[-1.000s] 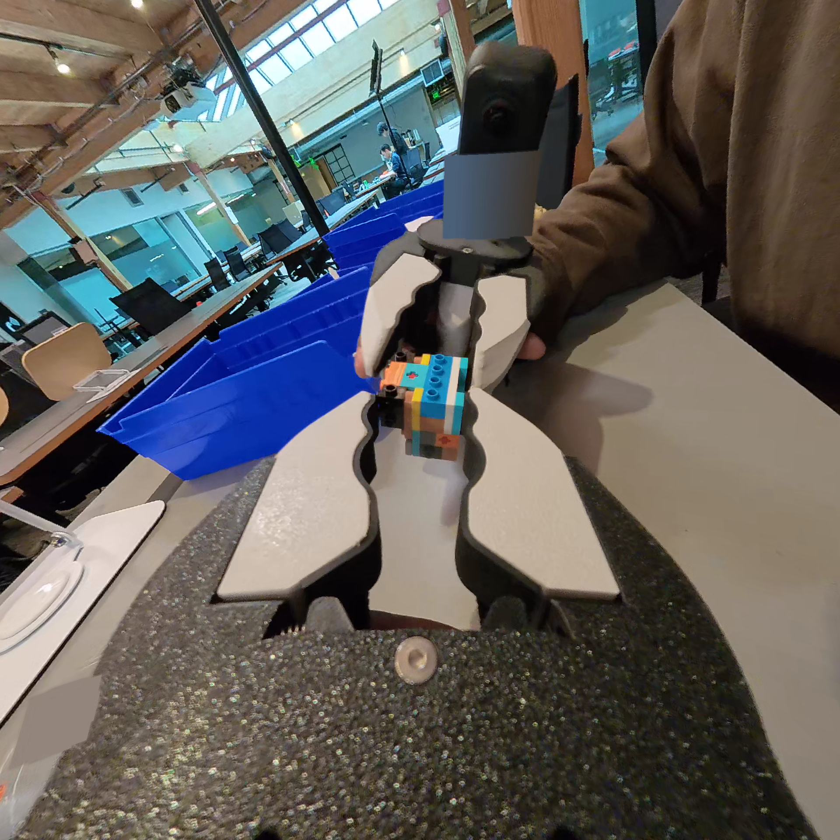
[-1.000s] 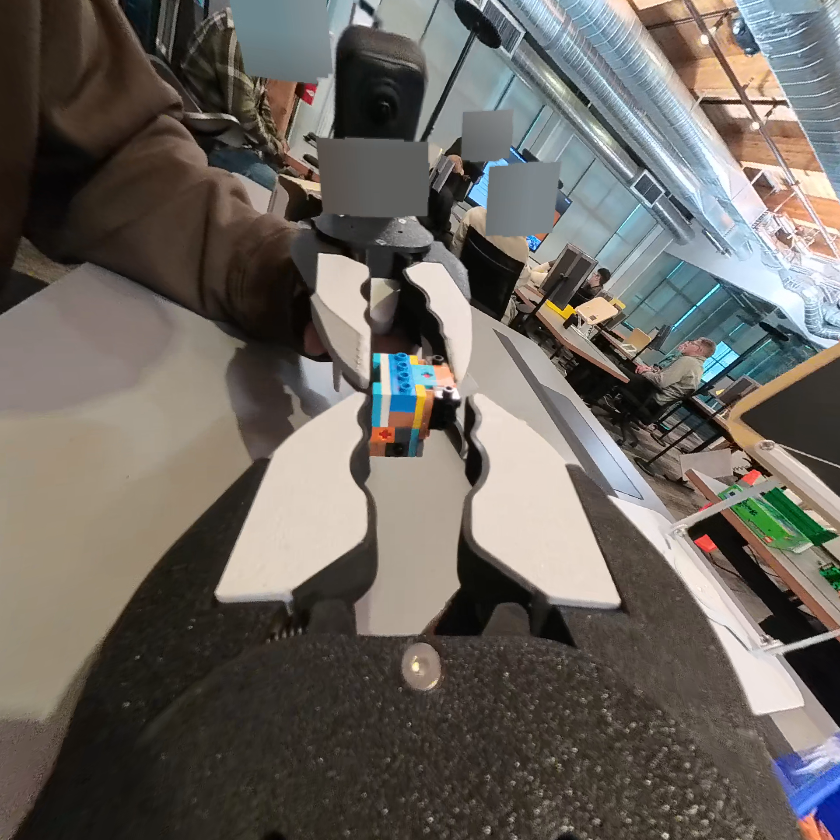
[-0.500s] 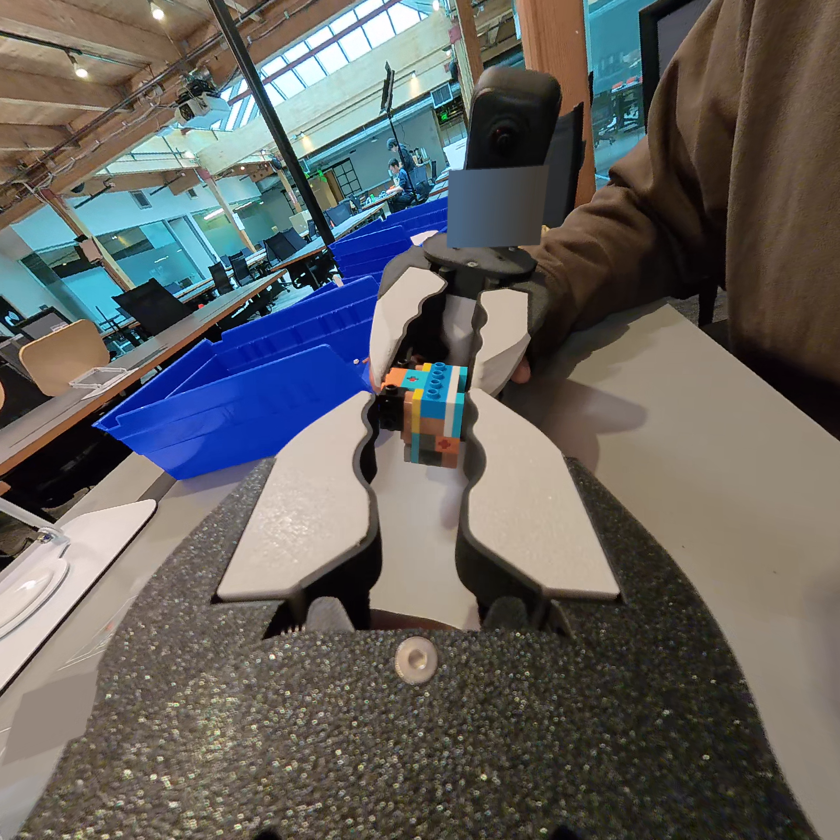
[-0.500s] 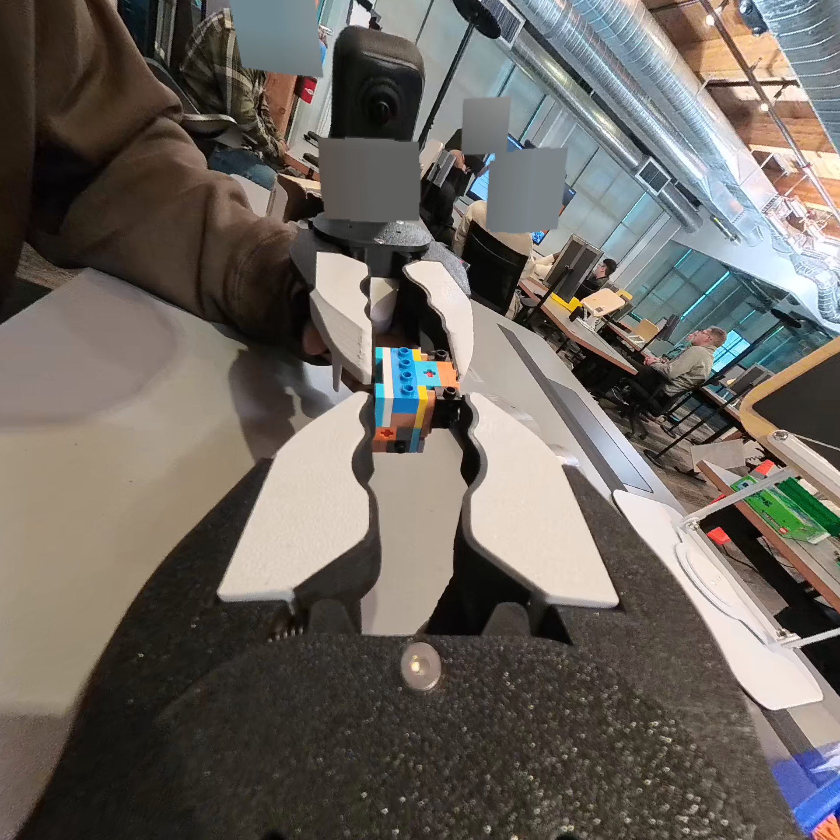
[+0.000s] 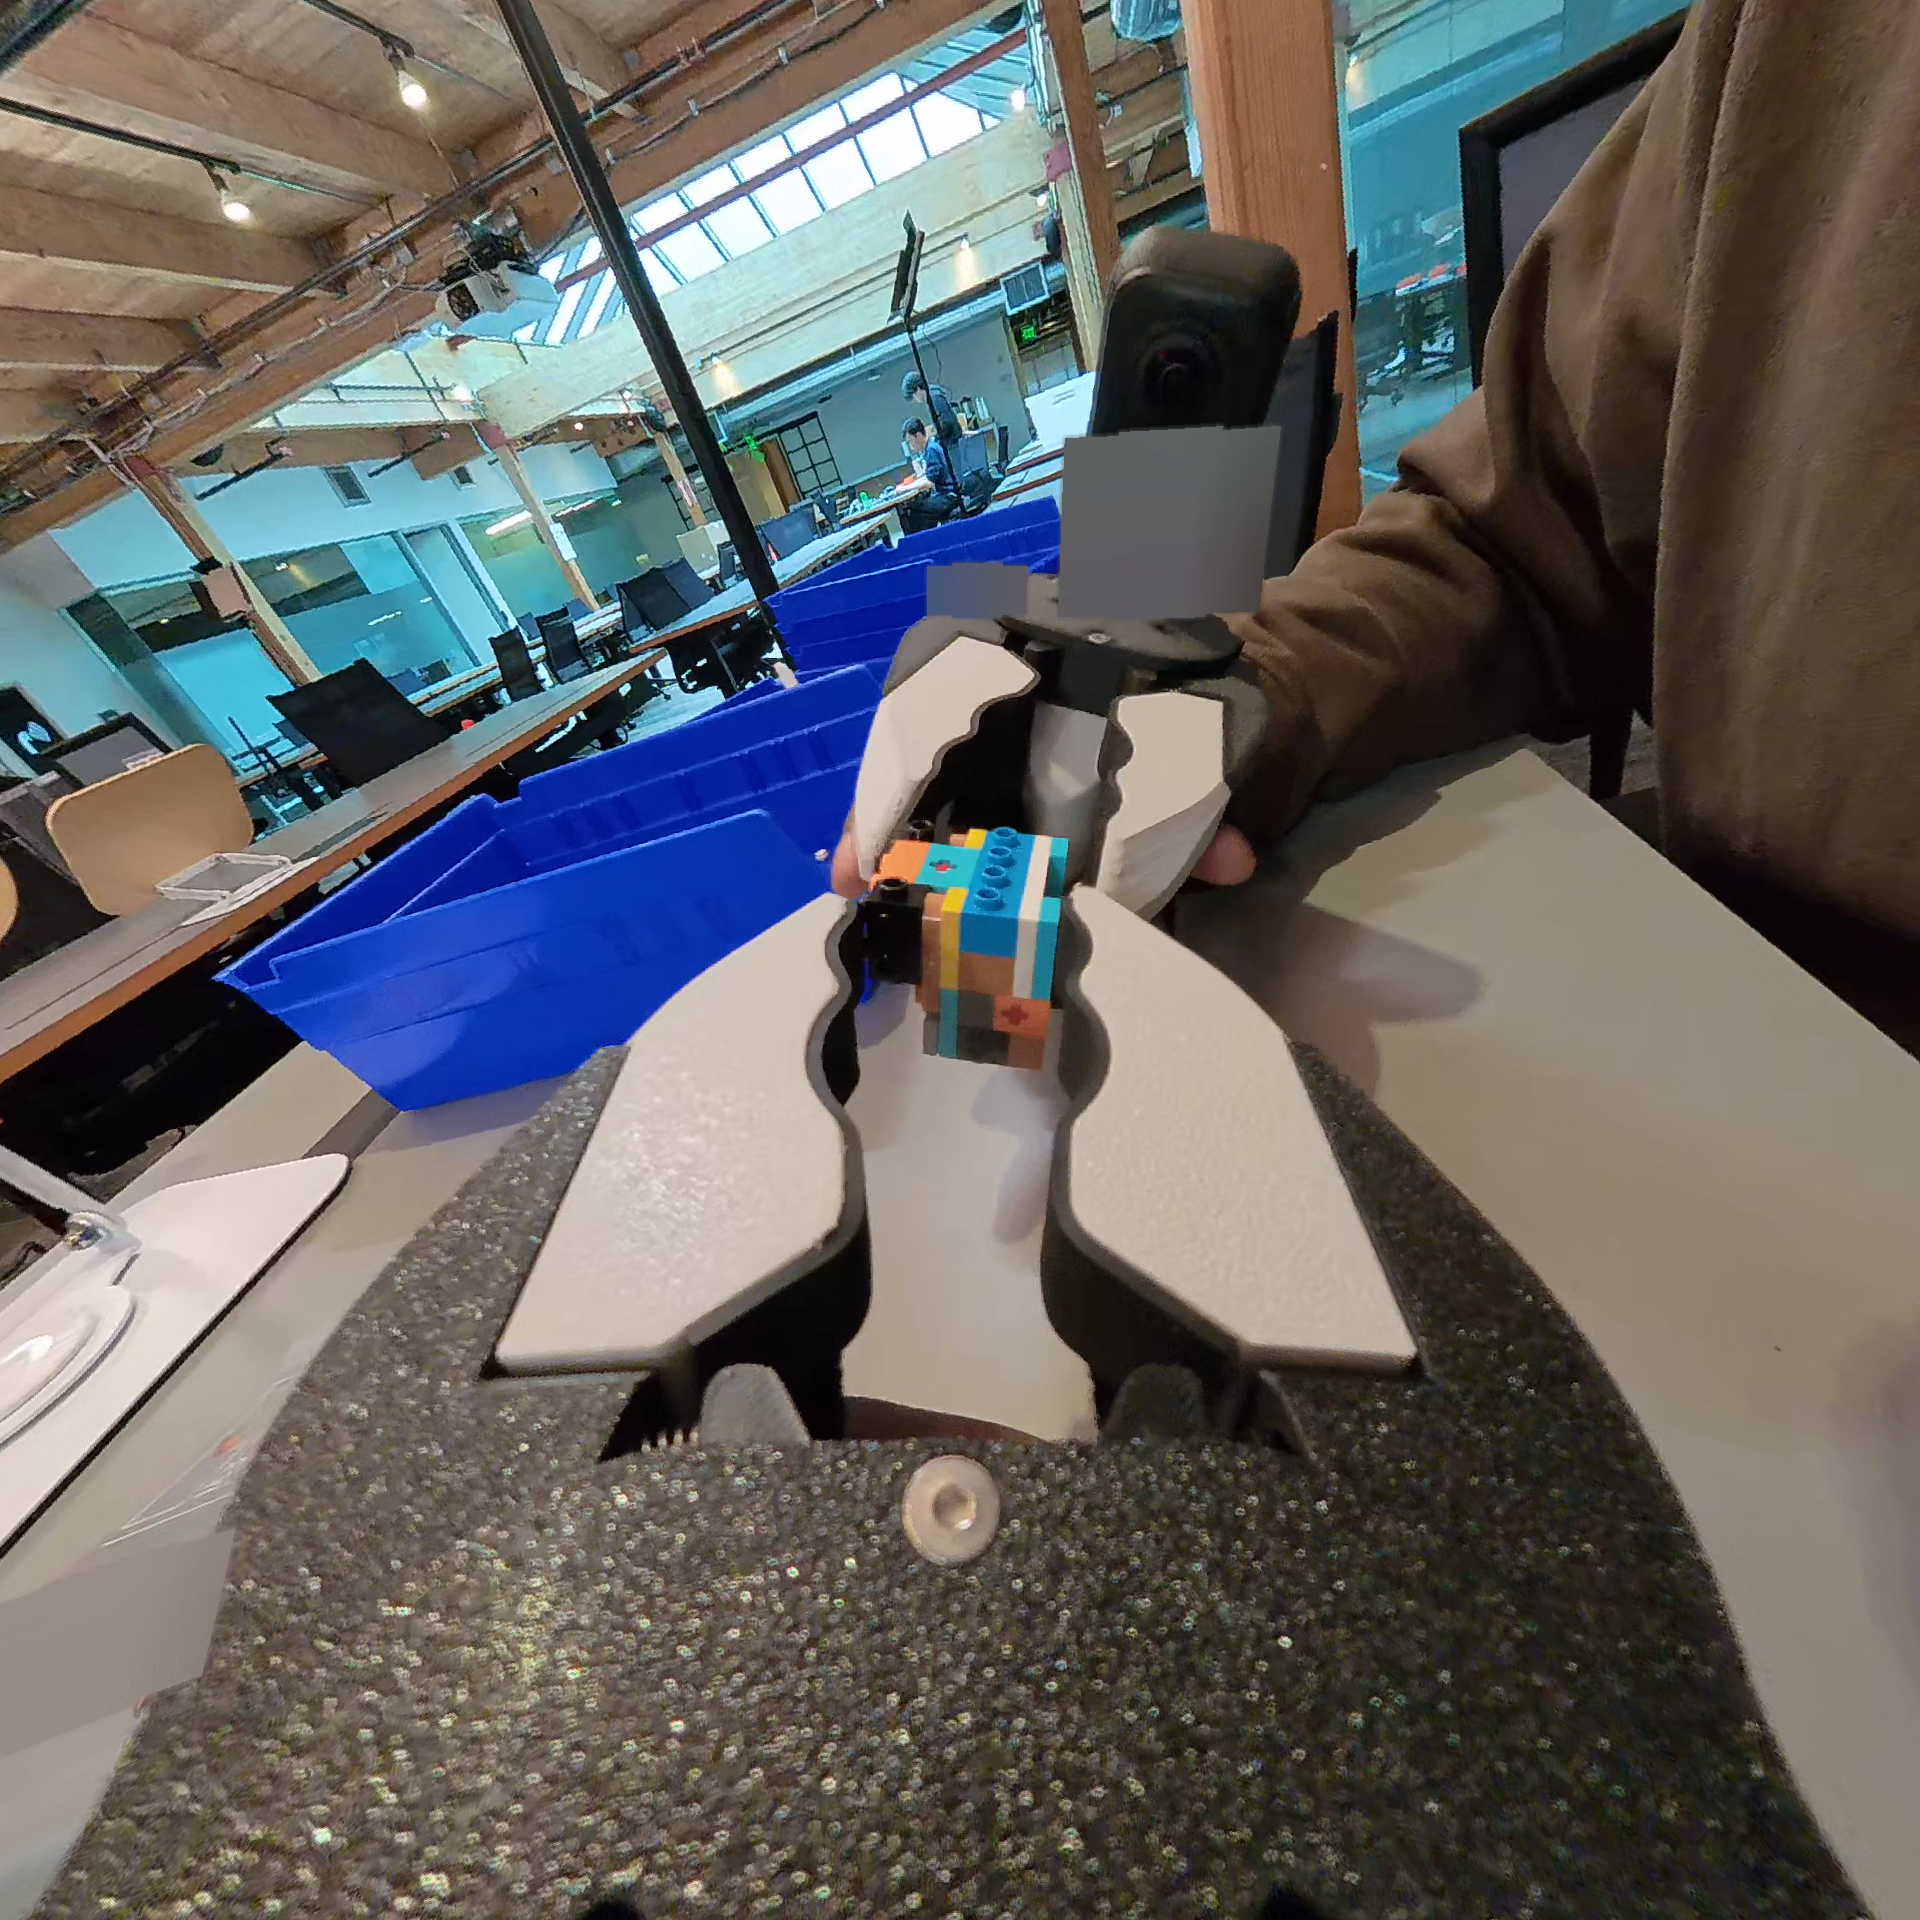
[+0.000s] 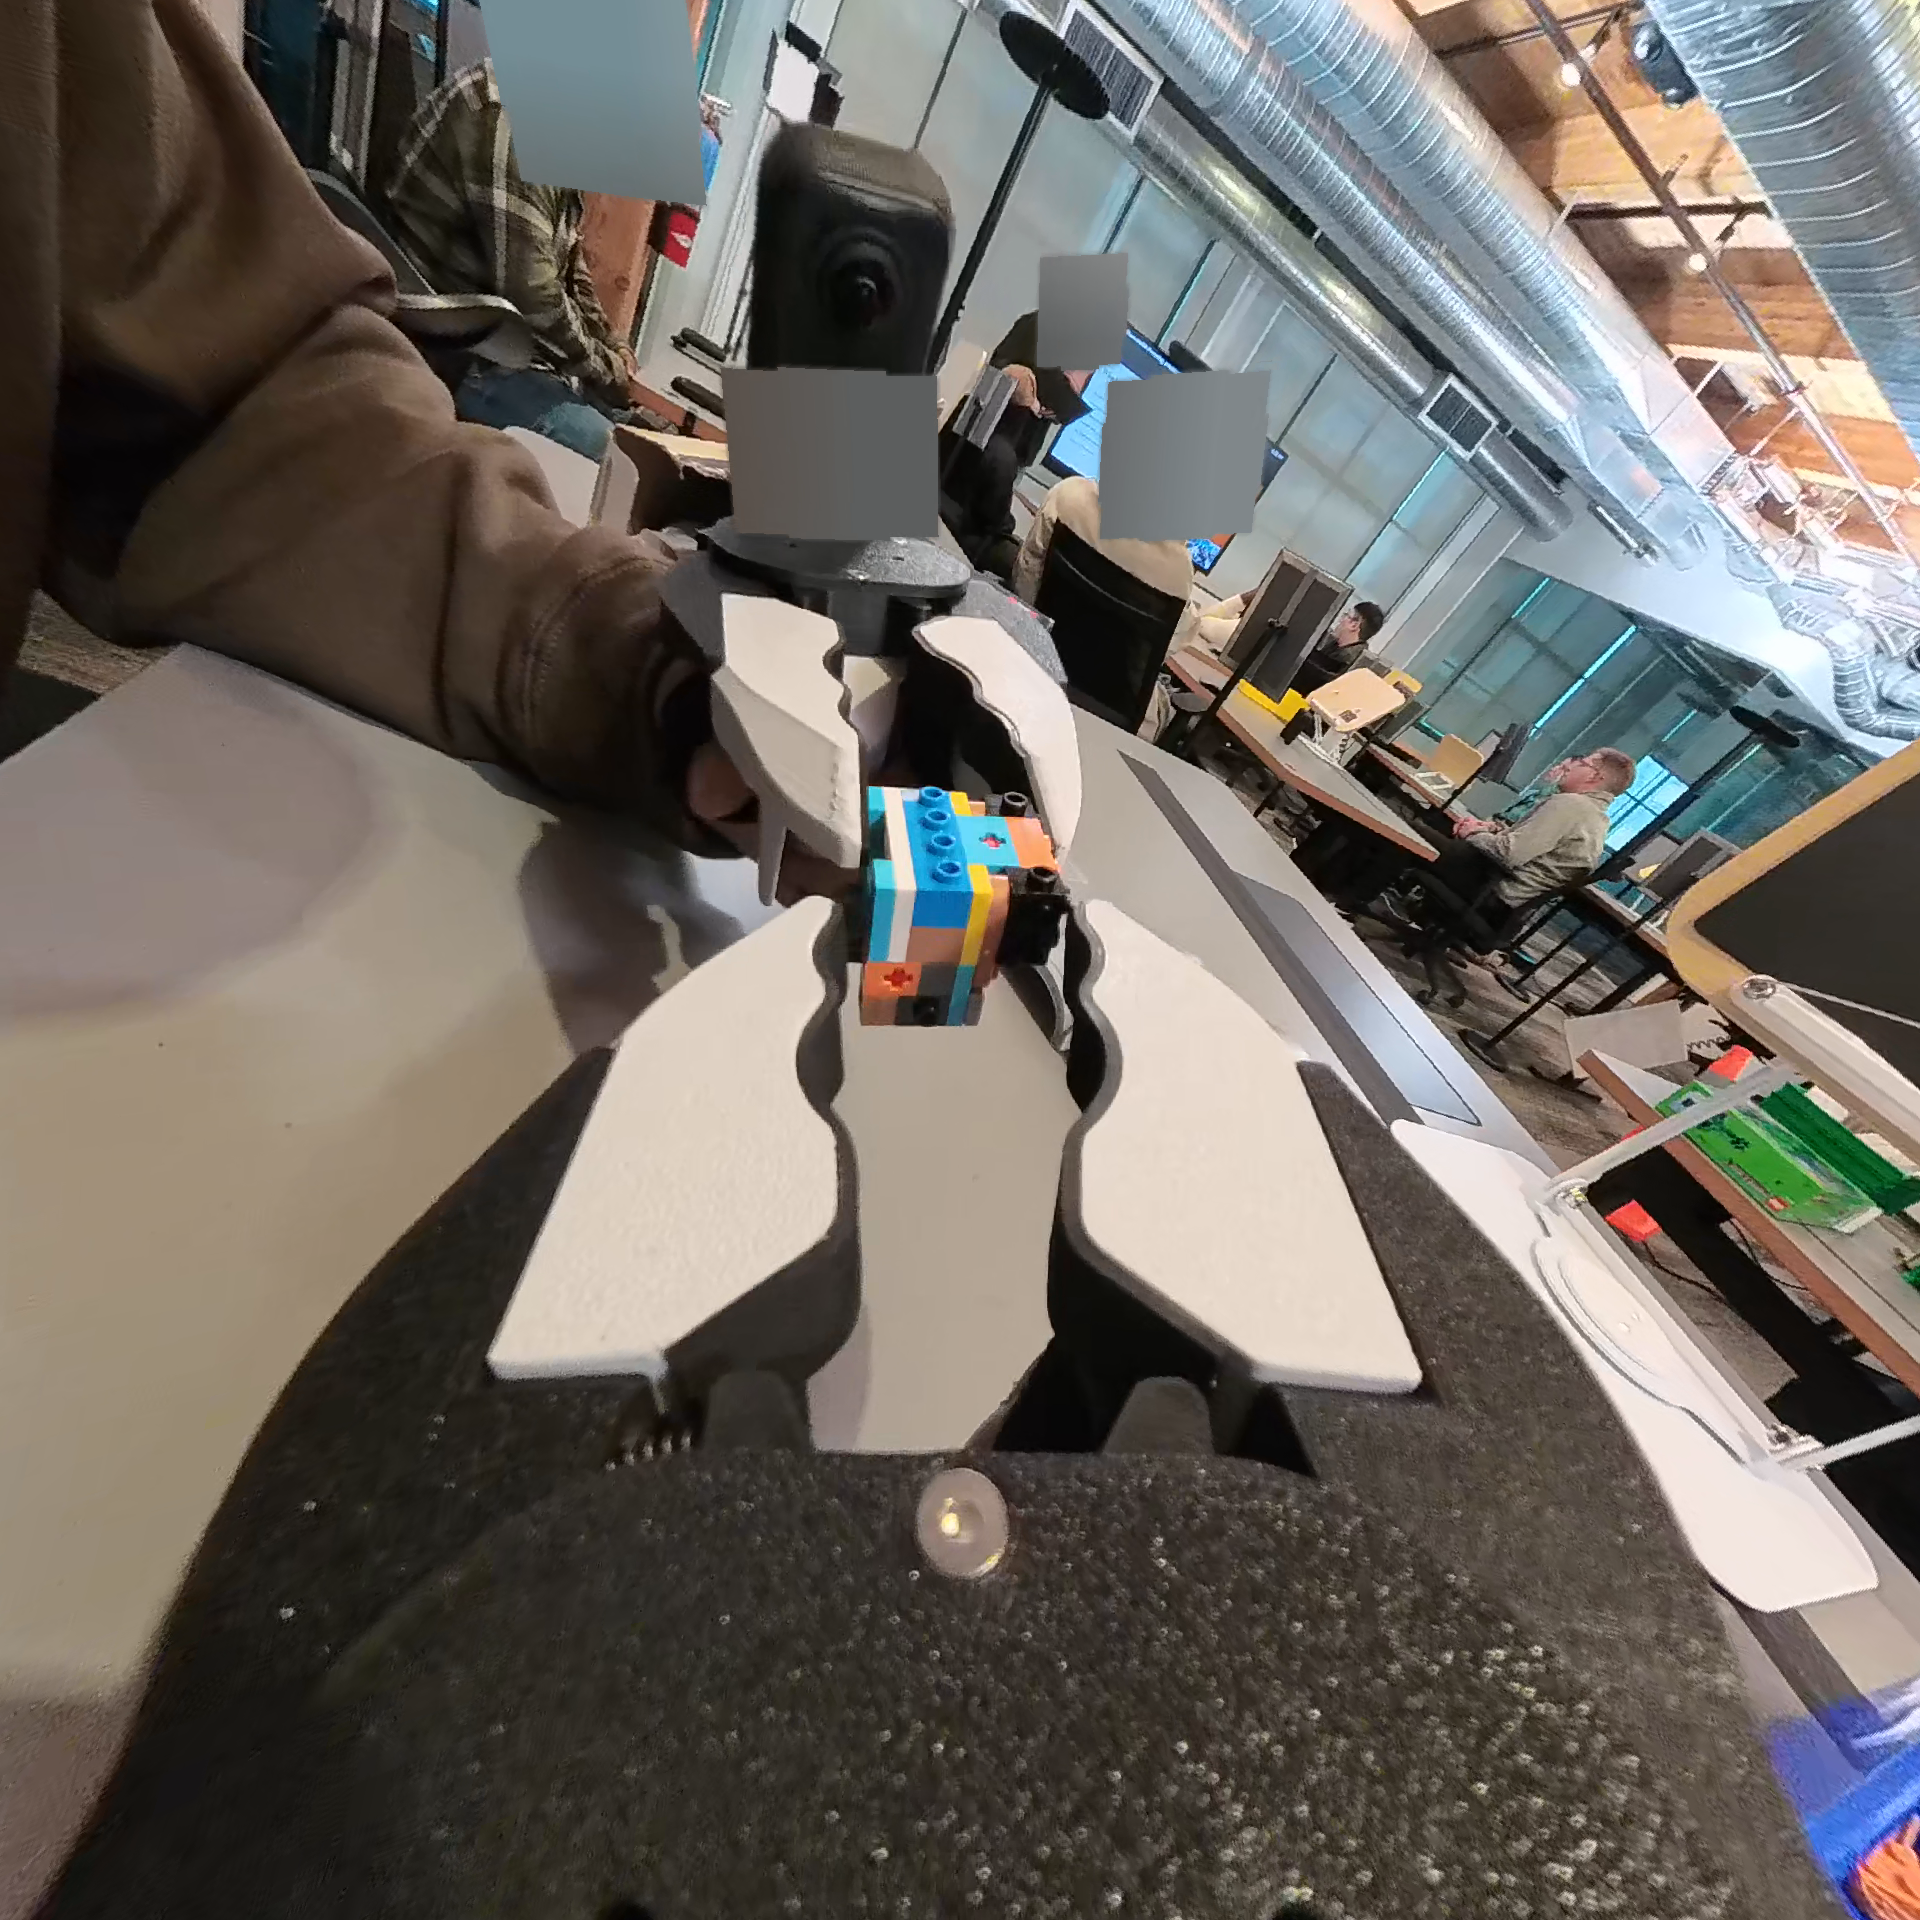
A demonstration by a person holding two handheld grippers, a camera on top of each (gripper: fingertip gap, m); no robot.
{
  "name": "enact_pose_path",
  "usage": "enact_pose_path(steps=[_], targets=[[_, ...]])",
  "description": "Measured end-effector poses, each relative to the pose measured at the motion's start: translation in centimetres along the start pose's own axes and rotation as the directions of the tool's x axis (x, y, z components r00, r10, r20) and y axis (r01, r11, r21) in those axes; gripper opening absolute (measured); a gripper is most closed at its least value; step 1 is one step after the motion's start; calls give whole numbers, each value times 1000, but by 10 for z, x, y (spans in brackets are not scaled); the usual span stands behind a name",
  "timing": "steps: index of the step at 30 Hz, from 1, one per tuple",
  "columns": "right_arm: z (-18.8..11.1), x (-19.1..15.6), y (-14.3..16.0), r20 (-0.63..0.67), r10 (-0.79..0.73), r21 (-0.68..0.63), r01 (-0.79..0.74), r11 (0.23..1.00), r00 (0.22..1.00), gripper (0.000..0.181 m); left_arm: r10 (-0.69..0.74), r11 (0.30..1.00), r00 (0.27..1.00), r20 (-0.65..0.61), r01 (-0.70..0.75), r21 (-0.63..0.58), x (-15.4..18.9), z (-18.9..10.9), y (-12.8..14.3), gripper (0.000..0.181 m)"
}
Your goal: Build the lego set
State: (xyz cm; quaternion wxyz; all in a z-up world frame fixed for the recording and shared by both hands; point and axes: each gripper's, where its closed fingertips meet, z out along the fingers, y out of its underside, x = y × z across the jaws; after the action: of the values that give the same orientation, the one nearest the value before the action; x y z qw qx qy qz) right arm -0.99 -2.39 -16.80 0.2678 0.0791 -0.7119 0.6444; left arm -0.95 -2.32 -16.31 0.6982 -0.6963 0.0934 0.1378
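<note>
A small lego assembly (image 5: pixel 987 956) of blue, orange, yellow, white, grey and black bricks hangs in the air above the grey table (image 5: pixel 1558 1091). My left gripper (image 5: pixel 961 925) is shut on its near end. My right gripper (image 5: pixel 1018 862) faces it from the far side and is shut on the other end. In the right wrist view the assembly (image 6: pixel 935 914) sits between my right gripper's (image 6: pixel 951 925) fingertips, studs up, with the left gripper (image 6: pixel 935 831) opposite. A black piece sticks out on one side. The contact faces are hidden.
Blue bins (image 5: pixel 540 935) stand in a row along the table's far left. A white flat stand base (image 5: pixel 156 1247) lies at the left edge; it also shows in the right wrist view (image 6: pixel 1662 1351). A person's brown sleeve (image 5: pixel 1610 520) reaches in behind the right gripper. Both grippers' tips are close together, under 4 cm apart.
Both grippers have kept hold of the assembly and shifted slightly together. The assembly has tilted a little; neither grip has changed.
</note>
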Motion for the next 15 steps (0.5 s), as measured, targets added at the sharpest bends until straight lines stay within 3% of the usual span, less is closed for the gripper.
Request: enact_pose_path(steps=[15], targets=[[1,3,8,-21,-46,-56,45,997,999,35,-24,999,1000,3,24,-42,-3,2,13,36]])
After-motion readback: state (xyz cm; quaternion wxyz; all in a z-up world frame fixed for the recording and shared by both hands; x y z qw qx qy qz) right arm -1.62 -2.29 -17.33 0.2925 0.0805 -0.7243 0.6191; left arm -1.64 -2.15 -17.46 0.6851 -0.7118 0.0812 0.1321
